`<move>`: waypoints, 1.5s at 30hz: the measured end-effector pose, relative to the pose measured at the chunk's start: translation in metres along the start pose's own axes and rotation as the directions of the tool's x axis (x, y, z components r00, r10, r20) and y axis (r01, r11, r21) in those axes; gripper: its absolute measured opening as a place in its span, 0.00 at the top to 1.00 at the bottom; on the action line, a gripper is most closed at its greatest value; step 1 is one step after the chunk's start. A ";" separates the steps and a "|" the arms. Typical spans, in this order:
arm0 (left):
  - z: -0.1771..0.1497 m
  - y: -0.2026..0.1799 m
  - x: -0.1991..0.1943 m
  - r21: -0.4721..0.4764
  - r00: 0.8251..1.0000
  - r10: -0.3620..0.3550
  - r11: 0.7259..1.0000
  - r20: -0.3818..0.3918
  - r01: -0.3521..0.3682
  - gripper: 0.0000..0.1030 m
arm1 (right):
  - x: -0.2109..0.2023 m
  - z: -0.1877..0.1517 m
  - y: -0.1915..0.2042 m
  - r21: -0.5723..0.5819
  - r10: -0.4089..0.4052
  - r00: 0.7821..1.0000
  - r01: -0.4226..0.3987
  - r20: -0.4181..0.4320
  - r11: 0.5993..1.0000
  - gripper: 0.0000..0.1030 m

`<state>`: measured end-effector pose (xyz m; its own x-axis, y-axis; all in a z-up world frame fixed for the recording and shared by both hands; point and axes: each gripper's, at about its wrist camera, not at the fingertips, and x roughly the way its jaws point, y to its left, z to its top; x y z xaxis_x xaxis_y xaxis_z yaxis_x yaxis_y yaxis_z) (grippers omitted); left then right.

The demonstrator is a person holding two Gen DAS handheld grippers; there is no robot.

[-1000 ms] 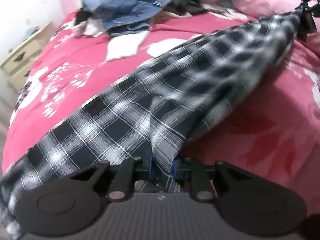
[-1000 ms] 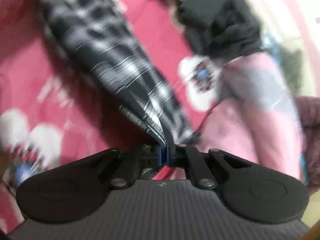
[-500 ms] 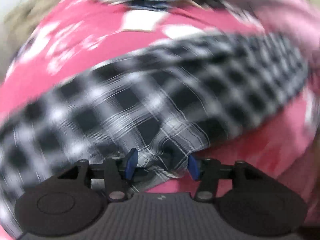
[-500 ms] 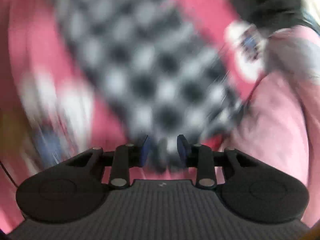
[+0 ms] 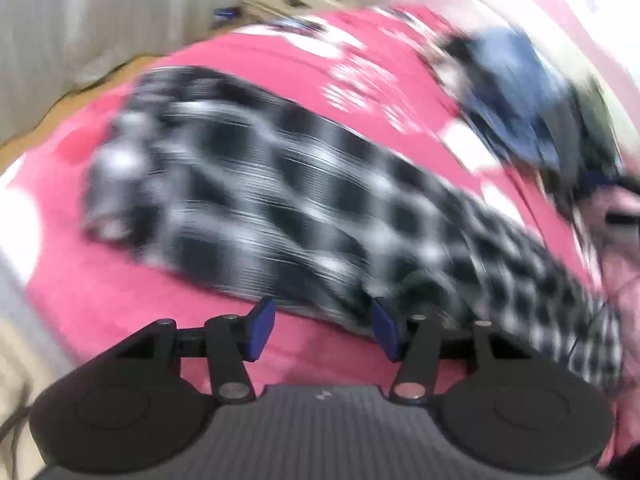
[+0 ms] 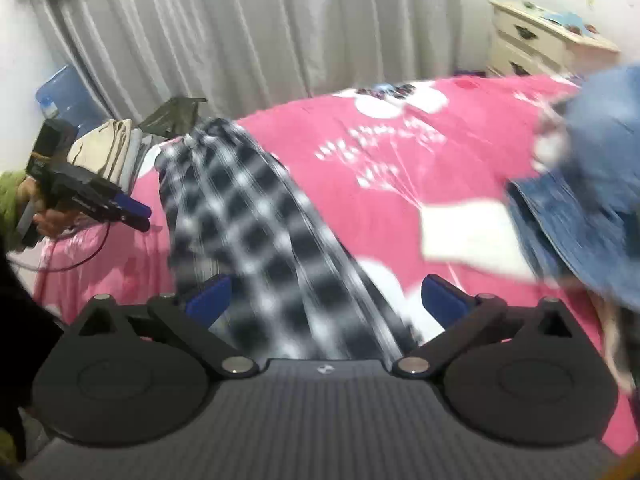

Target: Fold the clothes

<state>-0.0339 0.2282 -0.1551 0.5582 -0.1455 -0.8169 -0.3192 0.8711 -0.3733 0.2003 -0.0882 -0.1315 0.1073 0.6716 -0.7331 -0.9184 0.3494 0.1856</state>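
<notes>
**Plaid garment laid out, both tongs let go**

The black-and-white plaid garment (image 6: 256, 216) lies in a long strip on the pink bedspread (image 6: 400, 168), a denim pile (image 6: 592, 184) at its right. The right tongs (image 6: 324, 300) are opening wide, cloth passing between the pads but not pinched. The left tongs (image 5: 322, 330) stand spread and empty at the garment's near edge. To fold well, I would smooth the strip flat first, then pinch one end with both tongs and carry it evenly over the other.
</notes>
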 end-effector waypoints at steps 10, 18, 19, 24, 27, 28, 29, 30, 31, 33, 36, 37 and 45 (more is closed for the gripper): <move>0.021 0.069 0.031 -0.439 0.954 0.273 0.877 0.124 -0.194 0.39 | 0.070 0.010 0.027 0.053 0.132 0.985 -0.138 0.107 0.989 0.01; 0.042 0.066 0.023 -0.426 0.897 0.340 0.882 0.281 -0.201 0.83 | 0.063 -0.017 0.011 0.192 0.076 0.994 -0.090 0.080 0.977 0.02; 0.046 0.063 0.016 -0.392 0.889 0.339 0.897 0.307 -0.207 0.83 | 0.057 -0.021 0.011 0.193 0.066 0.995 -0.080 0.078 0.978 0.02; 0.067 0.068 0.003 -0.318 0.879 0.348 0.916 0.325 -0.245 0.83 | 0.031 -0.040 0.017 0.170 0.028 0.998 -0.037 0.056 0.985 0.04; 0.072 0.089 0.030 -0.314 0.903 0.366 0.905 0.227 -0.287 0.77 | 0.031 -0.056 0.027 0.122 -0.015 1.000 0.013 0.016 0.992 0.11; 0.072 0.094 0.037 -0.316 0.908 0.369 0.901 0.200 -0.297 0.74 | 0.032 -0.062 0.030 0.101 -0.042 0.999 0.042 0.004 0.994 0.15; 0.069 0.096 0.036 -0.332 0.907 0.375 0.894 0.192 -0.300 0.69 | 0.030 -0.066 0.032 0.087 -0.068 0.998 0.067 0.002 0.994 0.20; 0.069 0.095 0.033 -0.339 0.904 0.383 0.890 0.192 -0.305 0.64 | 0.028 -0.069 0.034 0.078 -0.093 0.996 0.092 0.011 0.993 0.21; 0.071 0.091 0.028 -0.334 0.895 0.403 0.884 0.194 -0.326 0.61 | 0.025 -0.070 0.036 0.072 -0.113 0.993 0.111 0.027 0.991 0.22; 0.070 0.080 0.013 -0.318 0.855 0.468 0.864 0.223 -0.390 0.50 | 0.017 -0.072 0.040 0.056 -0.146 0.987 0.142 0.070 0.988 0.22; 0.065 0.057 -0.011 -0.265 0.796 0.531 0.844 0.291 -0.467 0.50 | 0.004 -0.075 0.044 0.037 -0.200 0.970 0.197 0.135 0.980 0.21; 0.063 0.044 -0.018 -0.236 0.767 0.541 0.841 0.345 -0.487 0.50 | 0.000 -0.075 0.045 0.040 -0.221 0.965 0.218 0.142 0.975 0.21; 0.069 -0.083 0.019 0.393 0.867 0.203 0.828 0.455 -0.400 0.37 | -0.002 -0.071 0.039 0.099 -0.272 0.949 0.259 0.162 0.961 0.23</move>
<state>0.0563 0.1853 -0.1089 0.7674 0.2638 -0.5844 -0.1866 0.9639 0.1901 0.1368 -0.1229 -0.1692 0.4131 0.6478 -0.6401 -0.8171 0.5740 0.0536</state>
